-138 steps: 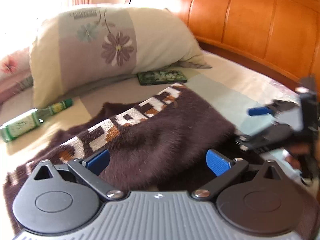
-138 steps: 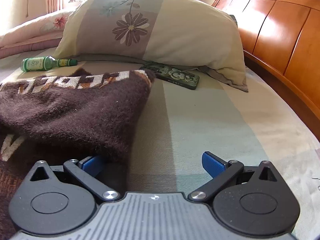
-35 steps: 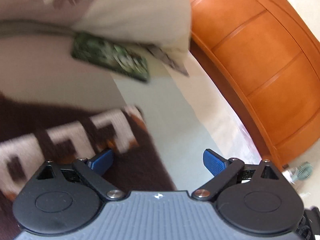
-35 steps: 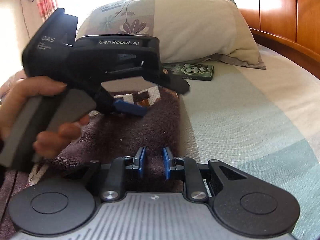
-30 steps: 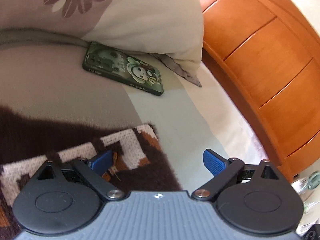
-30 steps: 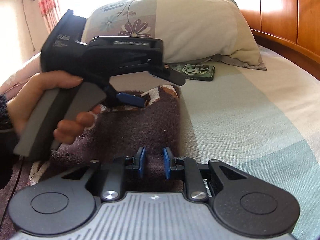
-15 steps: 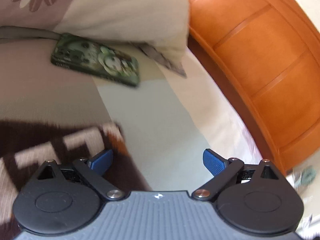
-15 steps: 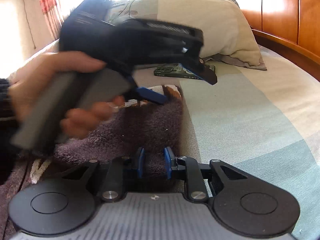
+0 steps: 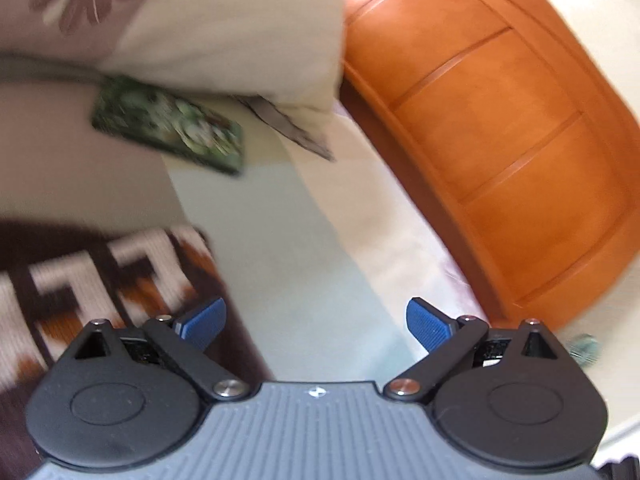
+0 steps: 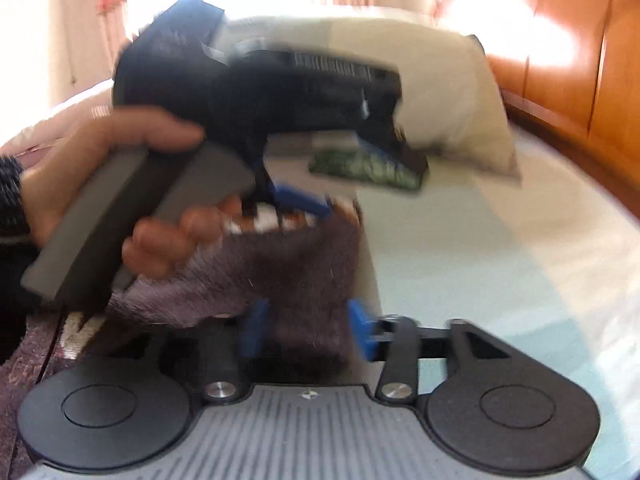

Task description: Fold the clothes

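A fuzzy dark brown sweater (image 9: 100,272) with white and orange lettering lies folded on the bed; its right edge runs up the middle of the right wrist view (image 10: 288,264). My left gripper (image 9: 316,316) is open, its left pad over the sweater's corner and its right pad over bare sheet, nothing between them. My right gripper (image 10: 306,328) is low at the sweater's near edge. Its jaws are opening, and the brown fabric still sits between the parted pads. A hand (image 10: 100,184) holds the left gripper above the sweater, blurred by motion.
A flowered pillow (image 9: 200,28) leans at the head of the bed, with a green phone case (image 9: 168,128) lying in front of it. An orange wooden headboard (image 9: 500,120) runs along the right. Pale green and cream sheet (image 9: 280,240) spreads right of the sweater.
My right gripper's jaws, shut on the sweater's edge before, have spread apart. The left gripper has lifted and swung right over the sweater's far corner, still open.
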Tool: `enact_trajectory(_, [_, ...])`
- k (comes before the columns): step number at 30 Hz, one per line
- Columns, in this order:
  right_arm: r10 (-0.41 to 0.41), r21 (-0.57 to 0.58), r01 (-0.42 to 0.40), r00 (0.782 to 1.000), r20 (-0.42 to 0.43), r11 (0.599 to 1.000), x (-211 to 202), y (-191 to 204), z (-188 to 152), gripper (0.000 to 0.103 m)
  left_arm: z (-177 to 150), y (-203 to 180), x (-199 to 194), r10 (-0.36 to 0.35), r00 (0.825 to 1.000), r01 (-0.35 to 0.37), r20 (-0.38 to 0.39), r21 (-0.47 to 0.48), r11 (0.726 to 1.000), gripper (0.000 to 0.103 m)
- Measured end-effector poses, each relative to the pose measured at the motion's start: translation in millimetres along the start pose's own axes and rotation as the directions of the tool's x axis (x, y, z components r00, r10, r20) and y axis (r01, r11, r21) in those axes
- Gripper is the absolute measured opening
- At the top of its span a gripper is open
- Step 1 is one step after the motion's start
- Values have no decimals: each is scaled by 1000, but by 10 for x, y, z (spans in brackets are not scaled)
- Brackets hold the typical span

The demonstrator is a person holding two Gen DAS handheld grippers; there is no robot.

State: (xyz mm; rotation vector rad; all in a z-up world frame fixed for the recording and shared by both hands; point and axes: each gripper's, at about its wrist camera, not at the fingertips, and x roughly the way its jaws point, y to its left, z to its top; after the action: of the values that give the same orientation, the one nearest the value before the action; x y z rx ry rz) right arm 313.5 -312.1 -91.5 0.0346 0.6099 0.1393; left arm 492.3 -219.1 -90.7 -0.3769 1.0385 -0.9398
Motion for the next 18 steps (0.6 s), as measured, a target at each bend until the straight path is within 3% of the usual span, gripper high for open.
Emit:
enact_trajectory(1, [9, -22, -9, 1000, 18, 1000, -56, 41, 9, 71, -58, 18, -2, -25, 1000, 25, -14, -15, 1000, 97])
enact_trajectory(2, [22, -43, -20, 999, 32, 999, -112, 83, 15, 73, -104, 69, 11, -33, 999, 32, -20, -40, 999, 97])
enact_trajectory(6, [1, -110, -1, 1000, -2, 994, -107, 169, -29, 78, -207, 199, -2, -60, 998, 56, -30, -114, 992, 97])
enact_trajectory(9, [29, -91, -30, 999, -19, 995, -99, 132, -25, 82, -153, 147, -188, -61, 998, 59, -18, -91, 994, 97])
enact_trajectory(13, [60, -23, -60, 998, 17, 998, -187, 26, 49, 91, -87, 228, -327, 23, 999, -21, 35, -62, 998, 97])
enact_trajectory(17, [64, 0, -64, 998, 29, 998, -198, -20, 71, 96, -21, 577, -230, 91, 992, -78, 88, -145, 986, 96])
enact_trajectory(18, [61, -7, -61, 998, 29, 998, -197, -8, 66, 96, -20, 630, -225, 77, 992, -59, 96, -171, 983, 95])
